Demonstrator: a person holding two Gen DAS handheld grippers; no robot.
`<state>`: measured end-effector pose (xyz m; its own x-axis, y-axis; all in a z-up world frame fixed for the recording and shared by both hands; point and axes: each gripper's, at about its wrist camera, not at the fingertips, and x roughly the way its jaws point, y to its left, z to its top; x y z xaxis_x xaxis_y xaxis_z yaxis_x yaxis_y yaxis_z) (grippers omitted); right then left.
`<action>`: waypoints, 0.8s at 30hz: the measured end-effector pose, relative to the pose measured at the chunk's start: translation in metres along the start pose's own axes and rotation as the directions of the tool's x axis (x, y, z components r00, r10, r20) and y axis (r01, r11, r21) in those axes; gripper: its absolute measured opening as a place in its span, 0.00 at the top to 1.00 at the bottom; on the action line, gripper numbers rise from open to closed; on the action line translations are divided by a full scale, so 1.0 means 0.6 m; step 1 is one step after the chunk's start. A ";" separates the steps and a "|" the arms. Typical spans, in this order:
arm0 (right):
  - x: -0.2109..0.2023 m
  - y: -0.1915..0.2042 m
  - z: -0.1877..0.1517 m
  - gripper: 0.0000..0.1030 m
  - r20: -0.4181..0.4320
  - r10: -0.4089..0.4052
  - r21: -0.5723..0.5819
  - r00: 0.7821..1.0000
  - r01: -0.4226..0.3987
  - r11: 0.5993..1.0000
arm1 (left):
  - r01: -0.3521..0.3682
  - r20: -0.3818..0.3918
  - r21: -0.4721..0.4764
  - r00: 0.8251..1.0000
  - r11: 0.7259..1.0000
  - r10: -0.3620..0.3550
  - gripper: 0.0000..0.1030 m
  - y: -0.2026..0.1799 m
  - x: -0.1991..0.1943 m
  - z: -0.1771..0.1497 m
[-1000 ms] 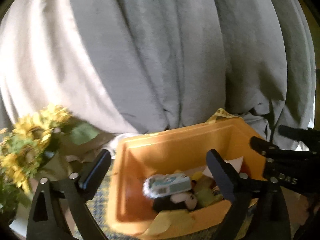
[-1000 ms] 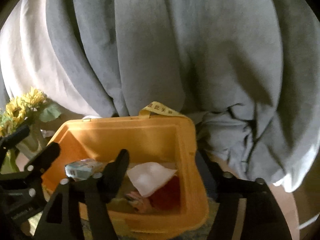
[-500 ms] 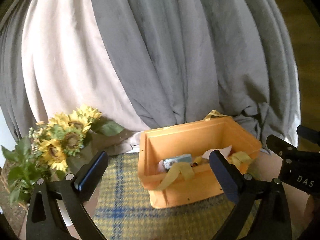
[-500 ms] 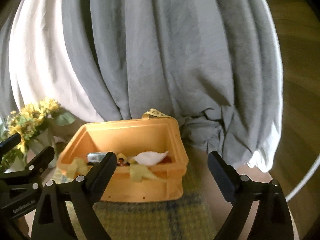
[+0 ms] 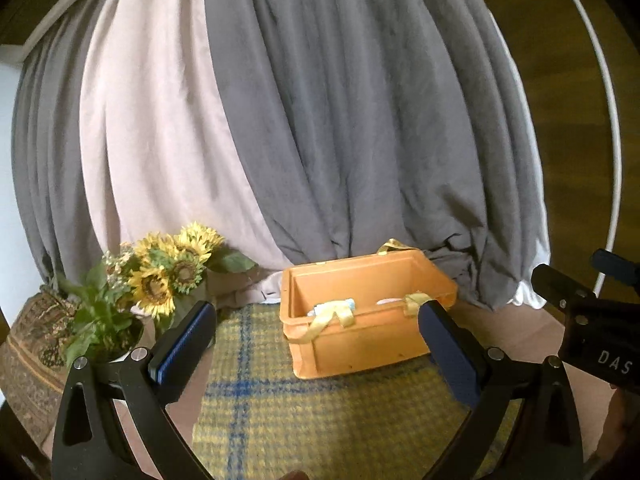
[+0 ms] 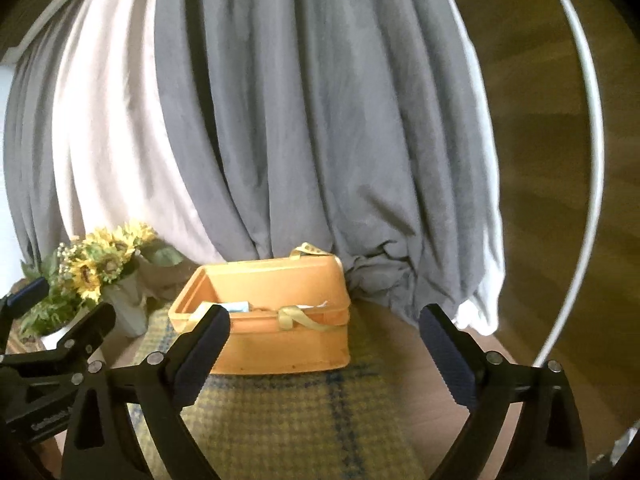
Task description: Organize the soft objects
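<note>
Soft objects: lie low inside an orange bin [image 5: 360, 332]; only scraps show above its rim, a pale blue pack [image 6: 236, 306], something white [image 5: 387, 301], and yellow ribbons [image 5: 332, 316] hung over the near wall.
Left gripper [image 5: 316, 344]: nearest the camera, fingers spread wide, nothing between them; the blue pads [image 5: 182, 346] frame the mat and bin without touching either.
Right gripper [image 6: 320, 356]: fingers opening, already wide, with nothing in them.
Mat [image 5: 320, 420]: yellow with blue checks, on the tabletop [image 6: 400, 328], running from the near edge under the bin.
Key relation: bin sits straight ahead of both grippers and well apart from them, long axis running across the view; it lies slightly right of centre for the left gripper, slightly left for the right, so neither looks clearly nearer.
Hand pose: both grippers point forward and a little downward, side by side.
Sunflowers [image 5: 168, 276]: in a pot at the far left corner.
Curtain [image 5: 340, 120]: grey and pale folds behind the far edge.
Judgement: the bin looks filled, and nothing soft is seen loose on the mat.
</note>
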<state>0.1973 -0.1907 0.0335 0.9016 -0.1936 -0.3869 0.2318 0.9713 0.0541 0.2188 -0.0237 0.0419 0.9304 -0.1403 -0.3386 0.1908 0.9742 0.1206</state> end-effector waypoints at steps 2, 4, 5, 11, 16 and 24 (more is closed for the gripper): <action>-0.030 -0.006 -0.007 0.06 0.005 0.005 -0.003 1.000 -0.005 1.000 | 0.001 0.003 -0.004 1.000 1.000 -0.001 0.00 -0.007 -0.033 -0.008; -0.058 -0.012 -0.016 0.05 0.003 0.012 -0.003 1.000 -0.012 1.000 | 0.003 0.006 -0.006 1.000 1.000 -0.003 0.00 -0.012 -0.063 -0.018; -0.073 -0.016 -0.022 0.05 -0.001 0.018 -0.002 1.000 -0.018 1.000 | 0.001 0.008 -0.006 1.000 1.000 -0.001 0.00 -0.014 -0.077 -0.023; -0.148 -0.033 -0.057 0.05 -0.022 0.035 -0.009 0.999 -0.035 0.999 | -0.012 0.013 -0.012 1.000 1.000 0.012 0.00 -0.025 -0.164 -0.054; -0.213 -0.048 -0.084 0.05 -0.025 0.038 -0.010 0.999 -0.038 0.999 | -0.009 0.017 -0.001 1.000 1.000 0.009 0.00 -0.040 -0.224 -0.072; -0.292 -0.069 -0.104 0.05 -0.003 0.037 0.009 0.999 -0.037 0.999 | -0.001 0.036 0.011 0.999 1.000 0.001 0.00 -0.060 -0.301 -0.087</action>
<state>0.0068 -0.1881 0.0416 0.9084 -0.1575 -0.3872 0.2018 0.9764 0.0765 0.0273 -0.0244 0.0498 0.9411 -0.1459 -0.3052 0.1933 0.9723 0.1313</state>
